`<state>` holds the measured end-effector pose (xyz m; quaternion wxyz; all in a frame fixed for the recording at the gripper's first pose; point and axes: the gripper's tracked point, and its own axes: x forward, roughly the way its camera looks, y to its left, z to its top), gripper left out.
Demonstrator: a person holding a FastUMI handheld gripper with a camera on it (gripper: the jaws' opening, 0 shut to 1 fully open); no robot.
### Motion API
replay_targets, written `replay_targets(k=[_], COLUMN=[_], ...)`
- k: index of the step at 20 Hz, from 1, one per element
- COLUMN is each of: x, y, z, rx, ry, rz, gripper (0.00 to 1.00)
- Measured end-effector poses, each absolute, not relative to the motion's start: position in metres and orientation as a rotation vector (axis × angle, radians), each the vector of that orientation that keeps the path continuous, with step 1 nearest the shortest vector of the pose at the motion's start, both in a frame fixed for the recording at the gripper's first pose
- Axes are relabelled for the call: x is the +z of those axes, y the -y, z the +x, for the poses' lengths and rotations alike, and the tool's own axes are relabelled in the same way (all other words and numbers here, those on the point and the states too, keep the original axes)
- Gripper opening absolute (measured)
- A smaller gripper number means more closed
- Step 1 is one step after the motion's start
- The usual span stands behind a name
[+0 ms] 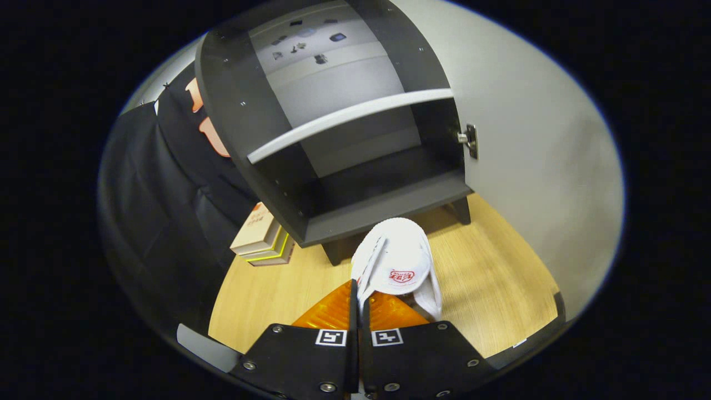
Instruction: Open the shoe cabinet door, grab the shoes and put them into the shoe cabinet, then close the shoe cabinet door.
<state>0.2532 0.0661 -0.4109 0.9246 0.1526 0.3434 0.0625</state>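
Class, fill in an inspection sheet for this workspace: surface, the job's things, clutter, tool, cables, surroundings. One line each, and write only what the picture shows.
Surface: light wooden table, bare around the cabinet.
Job's things: dark shoe cabinet stands open, one pale shelf inside, compartments hold no shoes; its door is swung wide; white slippers are held just in front of the lower compartment.
Clutter: stack of books beside the cabinet.
Tool: tool has its fingers closed on the slippers.
Cables: nothing seen.
Surroundings: black cloth wall beyond the books.
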Motion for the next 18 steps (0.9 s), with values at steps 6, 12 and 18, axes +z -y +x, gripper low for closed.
replay_targets(k=[6, 12, 18], x=[-0.308, -0.246, -0.22], y=[-0.066, -0.067, -0.072], z=[0.244, 0.26, 0.324], rx=[0.151, 0.16, 0.181], ry=[-0.565, -0.488, -0.423], rz=[0.275, 0.246, 0.194], gripper=[0.02, 0.02, 0.02])
